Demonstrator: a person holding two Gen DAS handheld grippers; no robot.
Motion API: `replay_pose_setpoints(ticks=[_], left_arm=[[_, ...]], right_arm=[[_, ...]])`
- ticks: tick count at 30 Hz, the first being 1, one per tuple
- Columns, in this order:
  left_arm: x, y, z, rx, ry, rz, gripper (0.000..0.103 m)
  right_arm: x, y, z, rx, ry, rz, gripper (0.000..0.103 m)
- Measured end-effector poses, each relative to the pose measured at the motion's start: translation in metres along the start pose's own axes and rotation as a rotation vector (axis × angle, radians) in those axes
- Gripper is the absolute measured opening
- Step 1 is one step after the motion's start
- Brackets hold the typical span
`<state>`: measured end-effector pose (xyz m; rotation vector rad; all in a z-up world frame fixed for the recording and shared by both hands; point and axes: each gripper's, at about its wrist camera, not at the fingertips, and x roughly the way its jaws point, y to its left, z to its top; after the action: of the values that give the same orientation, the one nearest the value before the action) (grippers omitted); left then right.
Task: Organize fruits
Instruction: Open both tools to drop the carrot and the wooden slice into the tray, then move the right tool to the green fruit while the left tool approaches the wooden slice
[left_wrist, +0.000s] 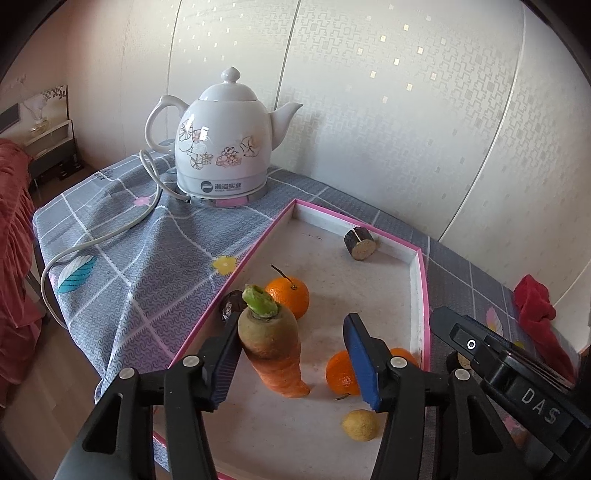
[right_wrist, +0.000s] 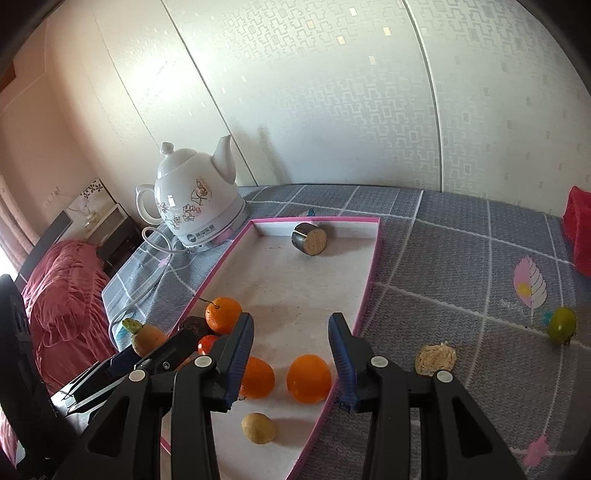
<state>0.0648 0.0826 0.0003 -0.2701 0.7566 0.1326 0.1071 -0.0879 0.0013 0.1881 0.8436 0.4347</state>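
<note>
Resting against the left hand-held gripper (left_wrist: 295, 363), spread apart, the carrot (left_wrist: 275, 350) stands lower centre in the tray (left_wrist: 423, 295) beside oranges (left_wrist: 290, 295). Right hand-held gripper (right_wrist: 291, 358) gapes empty. A green fruit (right_wrist: 561, 325) at far right probably awaits collecting.

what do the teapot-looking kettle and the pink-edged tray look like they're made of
Kettle: probably glazed ceramic; glossy white body with printed flowers, on what looks like a metal-rimmed base.
Tray: likely cardboard or thin board; matte whitish inside with faint stains and thin, straight pink-edged walls. Plastic can't be ruled out.
</note>
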Motion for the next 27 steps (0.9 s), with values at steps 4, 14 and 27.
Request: replay_pose_setpoints(ticks=[4,14,27], left_arm=[[-0.002,-0.001,0.0,0.005,-0.011,0.01,0.061],[-0.007,-0.004,0.0,0.017,-0.042,0.03,0.064],[-0.014,-0.002,0.004,0.006,-0.092,0.041,0.075]], right_arm=[[0.0,-0.002,-0.001,-0.001,0.008,-0.016,0.043],[-0.005,-0.011,-0.003,0.012,0.003,-0.05,0.043],[-0.011,-0.019,-0.006,0.004,0.004,-0.09,0.043]])
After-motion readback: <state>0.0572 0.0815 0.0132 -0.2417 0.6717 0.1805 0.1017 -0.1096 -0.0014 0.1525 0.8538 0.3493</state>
